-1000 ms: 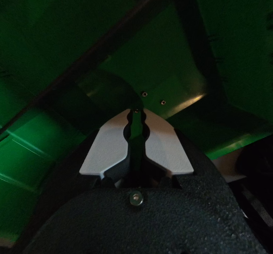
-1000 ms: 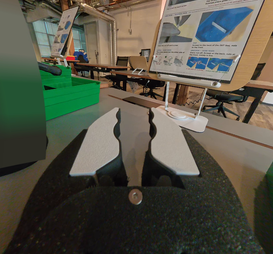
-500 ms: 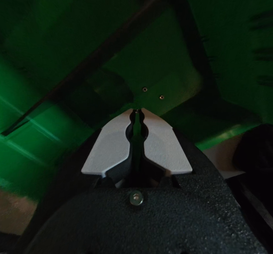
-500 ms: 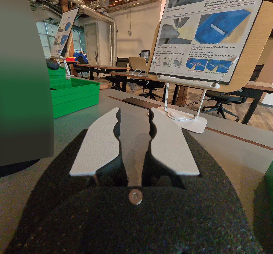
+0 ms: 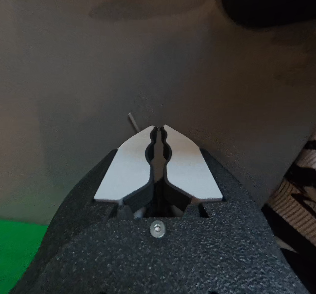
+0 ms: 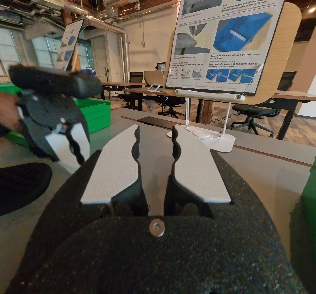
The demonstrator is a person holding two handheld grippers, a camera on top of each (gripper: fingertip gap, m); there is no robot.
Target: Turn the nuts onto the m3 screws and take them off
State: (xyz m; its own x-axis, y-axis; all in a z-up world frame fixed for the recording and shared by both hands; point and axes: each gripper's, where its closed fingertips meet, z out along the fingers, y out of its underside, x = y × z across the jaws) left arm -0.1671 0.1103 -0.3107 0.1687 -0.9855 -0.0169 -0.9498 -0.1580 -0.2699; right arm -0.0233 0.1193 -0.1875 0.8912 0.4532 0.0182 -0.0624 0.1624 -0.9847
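In the left wrist view my left gripper (image 5: 159, 128) is shut on a small dark nut (image 5: 159, 128), pinched at the very fingertips, a little above the grey table (image 5: 153, 54). A thin metal screw (image 5: 133, 122) lies on the table just left of the tips, its near end hidden behind the left finger. My right gripper (image 6: 154, 130) is open and empty, low over the table. The left gripper also shows in the right wrist view (image 6: 68, 148), blurred, at the left; its tips are hidden there.
Green bins (image 6: 95, 113) stand at the left on the table. A white stand with an instruction board (image 6: 222, 46) stands ahead on the right. A green bin corner (image 5: 17, 251) shows at lower left, and a person's sleeve (image 5: 290, 191) at the right. About 20 centimetres separates my left fingertips from my right.
My left gripper closed on a nut inside the green bin, then lifted it out and moved over the grey table. It has come into the right wrist view. The right gripper stayed open.
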